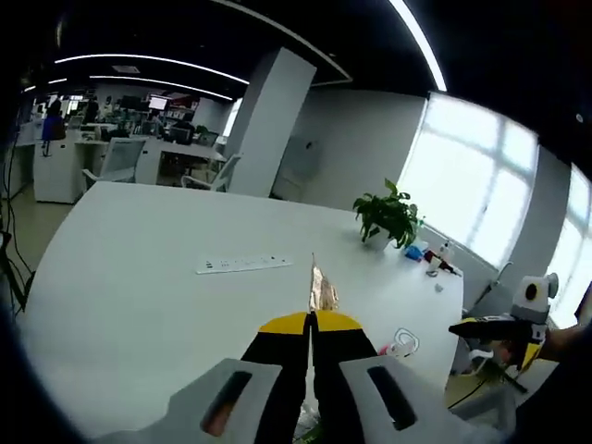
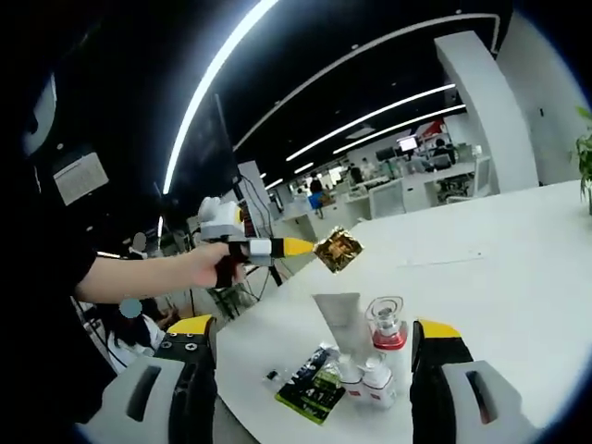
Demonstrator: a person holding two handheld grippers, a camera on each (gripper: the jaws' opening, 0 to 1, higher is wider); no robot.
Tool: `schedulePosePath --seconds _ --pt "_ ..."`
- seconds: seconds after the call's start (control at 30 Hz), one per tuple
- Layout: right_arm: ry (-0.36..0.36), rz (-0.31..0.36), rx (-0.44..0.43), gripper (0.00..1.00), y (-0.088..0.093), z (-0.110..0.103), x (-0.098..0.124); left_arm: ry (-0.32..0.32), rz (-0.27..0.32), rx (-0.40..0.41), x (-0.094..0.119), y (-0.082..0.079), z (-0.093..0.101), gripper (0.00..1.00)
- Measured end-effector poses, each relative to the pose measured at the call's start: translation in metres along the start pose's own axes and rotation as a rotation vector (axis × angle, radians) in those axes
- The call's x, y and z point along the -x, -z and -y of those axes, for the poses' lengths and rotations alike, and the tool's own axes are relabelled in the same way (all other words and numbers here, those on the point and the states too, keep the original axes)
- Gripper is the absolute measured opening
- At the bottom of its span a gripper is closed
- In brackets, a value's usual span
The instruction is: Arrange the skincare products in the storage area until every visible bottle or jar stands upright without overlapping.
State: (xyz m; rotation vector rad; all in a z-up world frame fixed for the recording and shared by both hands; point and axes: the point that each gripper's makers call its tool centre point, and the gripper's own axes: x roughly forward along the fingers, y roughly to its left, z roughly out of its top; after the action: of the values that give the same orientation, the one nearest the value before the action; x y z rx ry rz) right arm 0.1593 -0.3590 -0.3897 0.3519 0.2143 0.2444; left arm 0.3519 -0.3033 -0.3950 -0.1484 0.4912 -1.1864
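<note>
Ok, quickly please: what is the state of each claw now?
Left claw: closed on a small gold sachet.
Right claw: open, holding nothing.

In the left gripper view, the sachet (image 1: 323,289) is showing edge-on above the left tongs (image 1: 311,319), its print unreadable. The small items (image 1: 431,255) beside the plant (image 1: 388,215) are too small to name. In the right gripper view, the tube (image 2: 339,319) is standing partly hidden behind two small bottles (image 2: 366,379), labels blurring. The dark packet (image 2: 311,385) is lying with unreadable print.
</note>
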Motion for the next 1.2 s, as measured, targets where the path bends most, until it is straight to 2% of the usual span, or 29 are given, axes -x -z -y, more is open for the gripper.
schedulePosePath --seconds 0.1,0.37,0.47,0.8,0.9,1.1,1.2 --pt "-0.029 0.023 -0.010 0.89 -0.006 -0.009 0.000 0.003 0.032 0.000 0.021 -0.004 0.017 0.03" --pt "-0.086 0.026 -0.012 0.85 -0.008 -0.028 0.001 0.051 0.113 0.017 0.055 -0.018 0.049 0.03" --pt "-0.108 0.029 -0.009 0.84 -0.010 -0.036 0.001 0.078 0.150 0.058 0.073 -0.021 0.066 0.03" --pt "-0.181 0.058 -0.056 0.80 -0.019 -0.053 -0.003 0.135 0.197 0.123 0.103 -0.013 0.096 0.03" --pt "-0.228 0.080 -0.108 0.75 -0.025 -0.065 -0.006 0.166 0.208 0.146 0.112 -0.011 0.107 0.03" --pt "-0.275 0.094 -0.134 0.65 -0.032 -0.078 -0.012 0.220 0.219 0.163 0.122 -0.008 0.130 0.03" --pt "-0.305 0.136 -0.200 0.59 -0.041 -0.085 -0.013 0.264 0.227 0.189 0.126 -0.006 0.145 0.03"
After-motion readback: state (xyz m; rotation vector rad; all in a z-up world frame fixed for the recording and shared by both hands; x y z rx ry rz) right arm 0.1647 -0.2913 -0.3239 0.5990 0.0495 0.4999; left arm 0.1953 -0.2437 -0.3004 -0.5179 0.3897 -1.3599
